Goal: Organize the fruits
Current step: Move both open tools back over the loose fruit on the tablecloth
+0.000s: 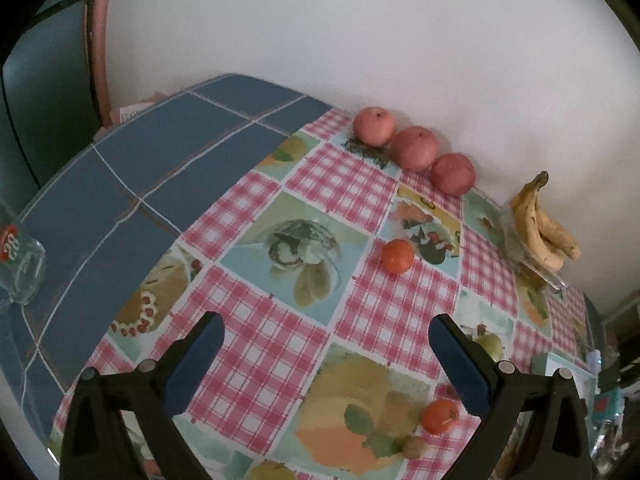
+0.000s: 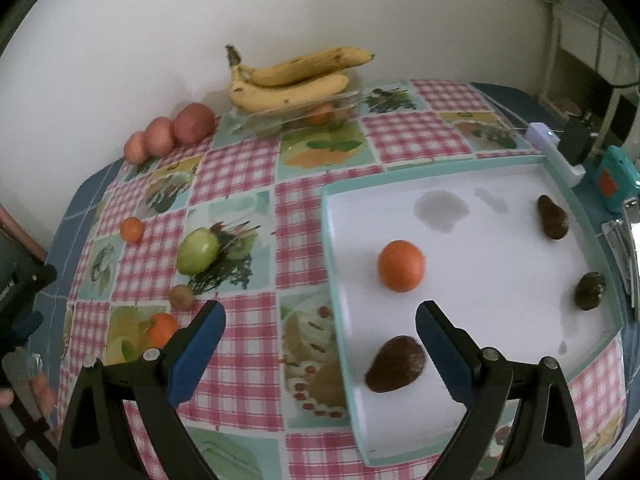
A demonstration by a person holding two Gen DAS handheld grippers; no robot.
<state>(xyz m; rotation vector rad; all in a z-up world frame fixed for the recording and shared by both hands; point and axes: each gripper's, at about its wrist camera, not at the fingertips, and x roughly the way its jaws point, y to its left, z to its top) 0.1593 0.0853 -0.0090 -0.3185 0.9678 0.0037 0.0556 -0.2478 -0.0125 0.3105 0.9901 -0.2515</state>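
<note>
Three apples (image 1: 414,148) stand in a row against the wall, touching one another. Two or three bananas (image 2: 288,78), joined at the stem, lie on a clear container (image 2: 296,116) near the wall; the exact number cannot be told. Three small oranges are visible: one (image 2: 401,266) in the tray (image 2: 440,174), one (image 1: 397,256) on the cloth below the apples, and one (image 1: 439,416) near the front edge. A green apple (image 2: 197,250) lies on the cloth left of the tray, with a small brown fruit (image 2: 182,295) just beside it. The tray also holds three dark fruits: one (image 2: 396,364) at the front, one (image 2: 552,217) at the back right, and one (image 2: 590,291) at the right wall.

The worktop (image 1: 100,184) is blue-tiled and partly covered by a checked, fruit-printed cloth (image 1: 276,344). It abuts a plain white wall (image 1: 360,32). A glass (image 1: 22,268) lies at its left edge.

The left gripper (image 1: 326,338) is spread wide above the cloth, holding and touching nothing. The right gripper (image 2: 320,322) is likewise spread wide and empty, straddling the tray's left wall; the front dark fruit lies just inside its right finger, apparently not touching it.
</note>
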